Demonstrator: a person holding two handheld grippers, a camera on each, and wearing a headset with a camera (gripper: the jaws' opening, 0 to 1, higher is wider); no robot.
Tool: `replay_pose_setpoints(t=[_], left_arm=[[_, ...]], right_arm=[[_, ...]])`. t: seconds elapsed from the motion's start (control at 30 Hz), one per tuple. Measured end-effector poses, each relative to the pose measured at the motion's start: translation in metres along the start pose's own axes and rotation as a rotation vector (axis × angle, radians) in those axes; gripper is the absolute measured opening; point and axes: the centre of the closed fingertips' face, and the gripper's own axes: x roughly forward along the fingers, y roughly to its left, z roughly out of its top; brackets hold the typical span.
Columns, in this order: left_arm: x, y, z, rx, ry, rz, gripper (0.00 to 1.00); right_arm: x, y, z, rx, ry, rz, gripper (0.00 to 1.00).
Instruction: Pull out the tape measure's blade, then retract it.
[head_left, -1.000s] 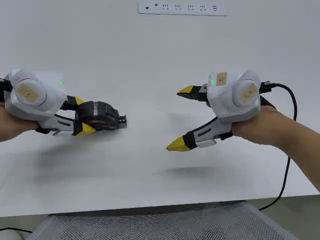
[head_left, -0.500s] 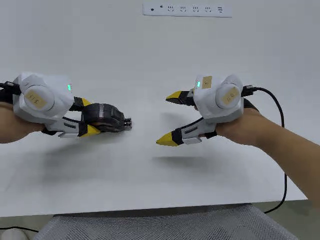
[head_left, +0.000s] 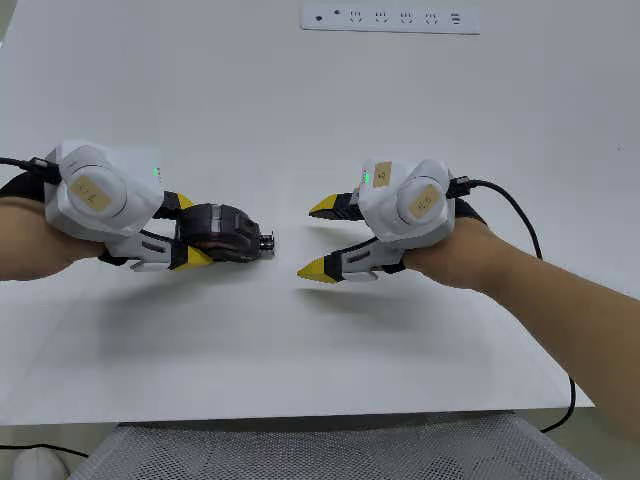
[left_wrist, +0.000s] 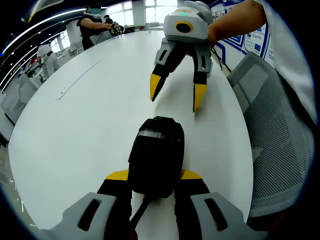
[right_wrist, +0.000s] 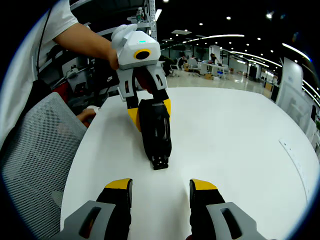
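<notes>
The left gripper (head_left: 195, 232) has its yellow-tipped jaws clamped on the black, round-cornered tape measure case (head_left: 225, 233), one jaw on each flat side. The case lies low on the white desk (head_left: 300, 120), though I cannot tell whether it rests on it. Its mouth and the small metal end hook (head_left: 266, 240) of the blade point toward the right gripper (head_left: 318, 238). That gripper hangs near the hook with its jaws spread wide and holding nothing, lined up on the hook in the right gripper view. No blade is drawn out yet, so the step in hand looks like the approach to the first pull. Next, the right jaws likely need to slide in around the hook, pinch it squarely, then draw straight away while the left grip holds the case steady.
</notes>
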Motion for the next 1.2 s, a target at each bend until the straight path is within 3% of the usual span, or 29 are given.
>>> replay_pose_setpoints(t=[0.57, 0.93, 1.2], left_arm=[[0.0, 0.0, 0.0, -0.006, -0.003, -0.001, 0.27], [0.0, 0.0, 0.0, -0.009, -0.006, 0.0, 0.27], [0.0, 0.0, 0.001, -0.008, -0.006, 0.001, 0.28]], right_arm=[[0.027, -0.002, 0.014, -0.052, -0.012, 0.028, 0.29], [0.036, -0.003, 0.014, -0.068, -0.003, 0.043, 0.19], [0.043, -0.002, 0.014, -0.066, 0.004, 0.045, 0.17]])
